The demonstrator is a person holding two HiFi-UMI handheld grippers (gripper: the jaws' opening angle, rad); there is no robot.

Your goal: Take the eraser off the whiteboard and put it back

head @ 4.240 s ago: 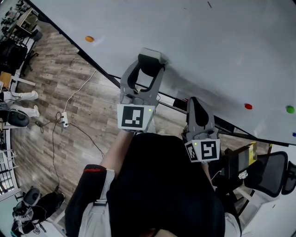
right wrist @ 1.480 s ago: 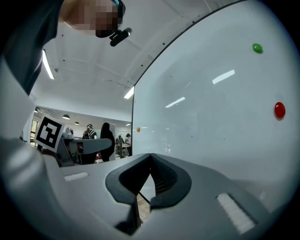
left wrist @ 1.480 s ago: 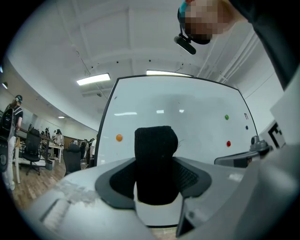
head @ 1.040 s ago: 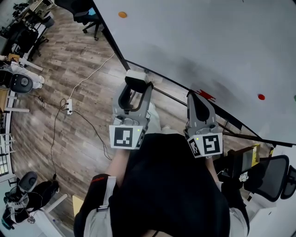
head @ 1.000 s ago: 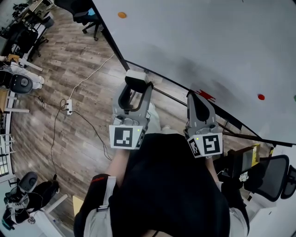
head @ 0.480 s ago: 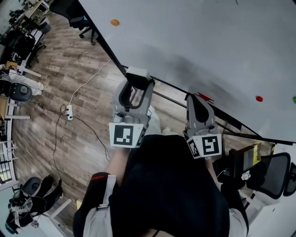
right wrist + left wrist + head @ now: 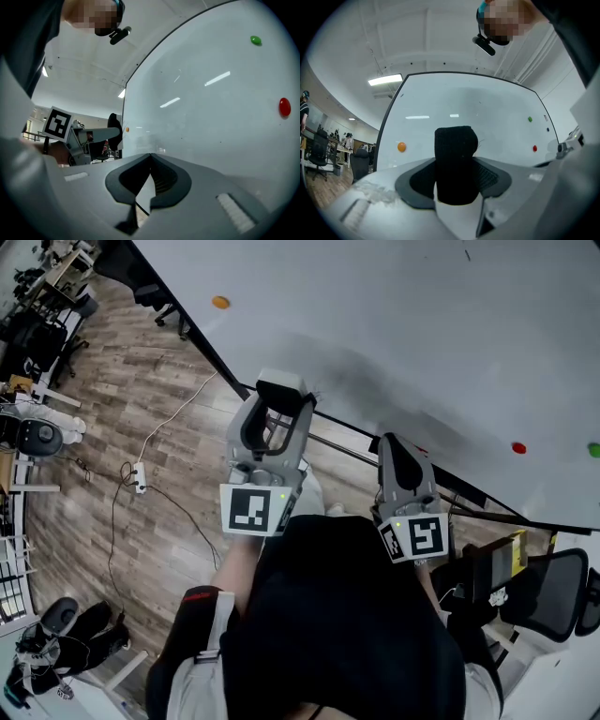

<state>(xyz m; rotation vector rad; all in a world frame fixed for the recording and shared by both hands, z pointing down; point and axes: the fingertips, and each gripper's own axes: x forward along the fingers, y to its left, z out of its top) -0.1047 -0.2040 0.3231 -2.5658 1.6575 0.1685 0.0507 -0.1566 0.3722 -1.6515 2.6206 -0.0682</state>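
Note:
My left gripper (image 7: 283, 397) is shut on the eraser (image 7: 281, 383), a block with a pale back in the head view and black felt (image 7: 456, 145) in the left gripper view. It holds the eraser close to the lower part of the whiteboard (image 7: 422, 324); whether the two touch I cannot tell. The left gripper (image 7: 456, 174) has a dark pad on each side of the felt. My right gripper (image 7: 393, 441) is shut on nothing, just right of the left one and below the board's bottom edge. In the right gripper view its jaws (image 7: 150, 156) meet, and the eraser (image 7: 114, 127) shows at the left.
On the board sit an orange magnet (image 7: 220, 302), a red magnet (image 7: 517, 448) and a green magnet (image 7: 592, 450). A tray rail (image 7: 342, 439) runs along its bottom edge. A black office chair (image 7: 553, 592) stands at the right. A power strip (image 7: 139, 479) with cables lies on the wooden floor.
My left gripper has carried the eraser a little up and closer to the board's lower part. My right gripper has shifted slightly and now covers the red pen on the rail.

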